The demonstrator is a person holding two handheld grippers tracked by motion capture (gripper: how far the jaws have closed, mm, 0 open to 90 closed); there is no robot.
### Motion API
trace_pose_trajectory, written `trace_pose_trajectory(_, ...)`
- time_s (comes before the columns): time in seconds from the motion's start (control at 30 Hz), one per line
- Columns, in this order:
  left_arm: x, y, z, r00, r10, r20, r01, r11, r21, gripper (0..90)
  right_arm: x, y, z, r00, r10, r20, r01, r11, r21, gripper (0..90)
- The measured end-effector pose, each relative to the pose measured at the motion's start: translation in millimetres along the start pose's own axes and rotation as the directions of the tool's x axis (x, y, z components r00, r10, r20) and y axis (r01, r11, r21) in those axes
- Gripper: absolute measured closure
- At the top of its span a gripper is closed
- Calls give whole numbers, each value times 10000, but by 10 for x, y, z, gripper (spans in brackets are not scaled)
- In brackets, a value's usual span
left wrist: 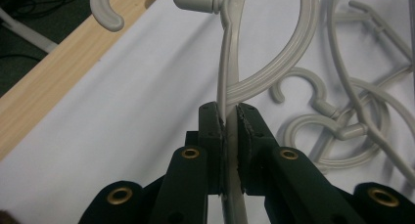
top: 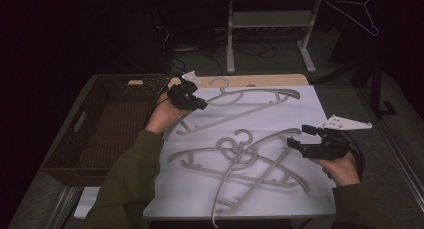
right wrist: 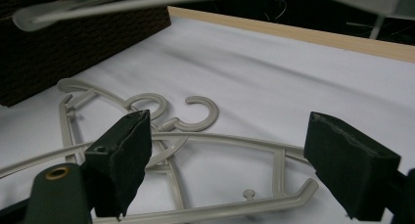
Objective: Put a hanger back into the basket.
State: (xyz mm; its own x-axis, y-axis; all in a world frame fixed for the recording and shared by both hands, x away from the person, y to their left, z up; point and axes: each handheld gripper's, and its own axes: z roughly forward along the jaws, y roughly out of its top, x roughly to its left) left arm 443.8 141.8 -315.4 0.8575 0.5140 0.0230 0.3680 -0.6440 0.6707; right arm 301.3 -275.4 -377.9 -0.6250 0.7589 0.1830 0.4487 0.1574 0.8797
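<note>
My left gripper [top: 201, 104] is shut on the thin bar of a grey plastic hanger [top: 250, 96], near the hanger's left end at the back of the table. In the left gripper view the jaws [left wrist: 230, 123] pinch that bar edge-on, and the hanger's hook [left wrist: 288, 57] curves above them. From the right gripper view this hanger [right wrist: 147, 1] hangs in the air above the cloth. My right gripper [top: 298, 135] is open at the table's right side, beside the right arm of two crossed hangers [top: 240, 154]. Their bar [right wrist: 220, 138] lies on the cloth beyond the open jaws [right wrist: 230, 155].
A dark wicker basket [top: 100, 119] stands at the left of the table, its wall [right wrist: 73, 43] close to the hangers. A white cloth [top: 310, 189] covers the wooden tabletop [top: 270, 80]. A wire hanger [top: 357, 11] hangs at the far right, with a desk frame [top: 270, 34] behind.
</note>
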Motion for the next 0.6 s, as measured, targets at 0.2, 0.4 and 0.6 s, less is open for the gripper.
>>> trace_pose_trajectory(0.2, -9, 27, -268, 9987, -479, 182, 484, 9984, -282, 823, -4, -1, 5, 10000, -19, 4, 19, 10000, 22, 174)
trace_pose_trajectory(0.4, -2, 39, -502, 9989, -464, 89, 466, 9988, -154, 823, 0, 2, 12, 10000, -23, -2, 23, 10000, 21, 174)
trace_pose_trajectory(0.6, 72, -39, -740, 9978, -646, -110, 643, 9974, -312, 823, 5, 7, 22, 10000, -19, -11, 19, 10000, 42, 174)
